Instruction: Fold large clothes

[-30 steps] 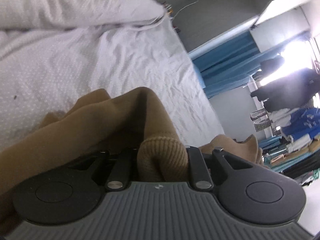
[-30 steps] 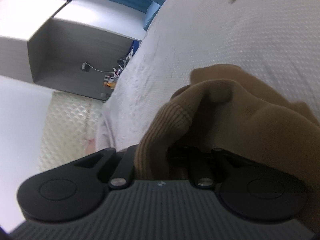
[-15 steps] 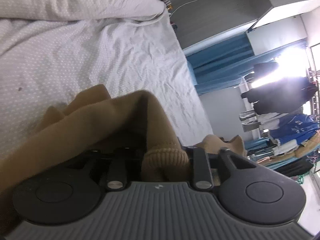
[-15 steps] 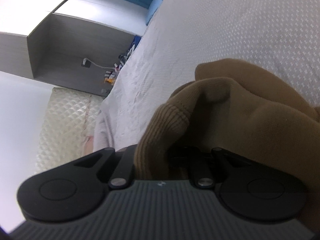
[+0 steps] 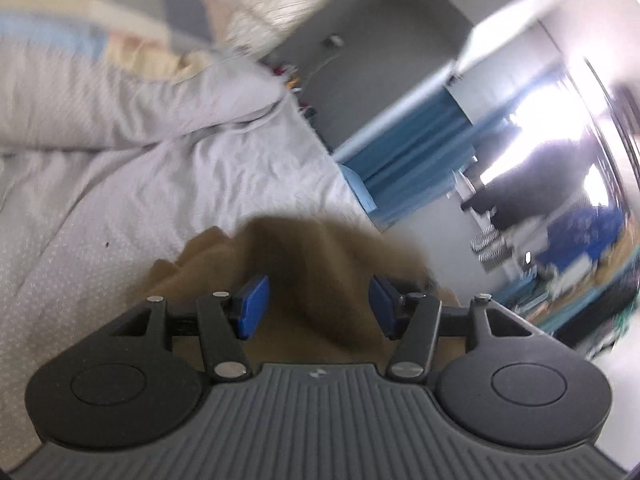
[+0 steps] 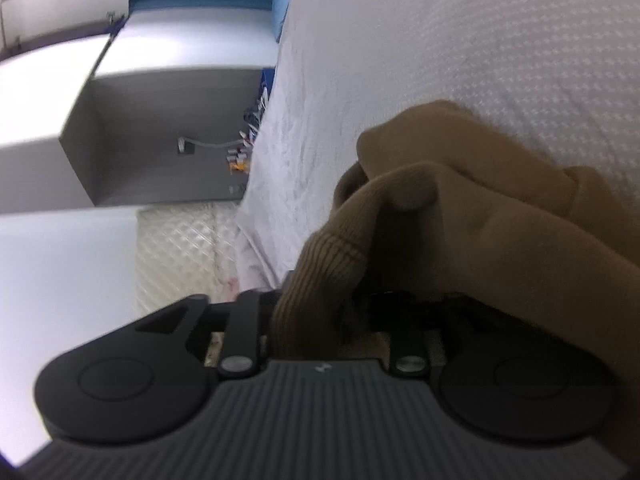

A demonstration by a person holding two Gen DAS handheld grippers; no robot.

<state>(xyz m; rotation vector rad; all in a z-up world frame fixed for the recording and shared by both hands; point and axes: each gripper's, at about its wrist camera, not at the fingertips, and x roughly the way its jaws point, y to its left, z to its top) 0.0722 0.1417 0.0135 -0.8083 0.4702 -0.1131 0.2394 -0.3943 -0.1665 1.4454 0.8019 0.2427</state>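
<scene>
brown knit garment (image 5: pixel 320 264) bunched on the pale bedsheet (image 5: pixel 120 208), near edge, right in front of both cameras.

left gripper (image 5: pixel 318 306): jaws opening, blue pads (image 5: pixel 252 306) clear of the cloth on both sides, fabric lying loose between them, nothing held.

right gripper (image 6: pixel 324 320): jaws opening too; ribbed cuff (image 6: pixel 320 280) draped across the fingers and hiding the pads, so can't tell if still pinched.

step looks like release after laying a fold. to do it well: open fully before backing off, pull straight back and slightly up, avoid snagging the rib knit on a pad edge. check the cuff has dropped off the right fingers before moving away, else the fold gets dragged open.

count: one garment, one ribbed cuff visible, two grippers, two blue pads visible (left only), one bedsheet, one pillow (image 5: pixel 120 104) far left.
</scene>
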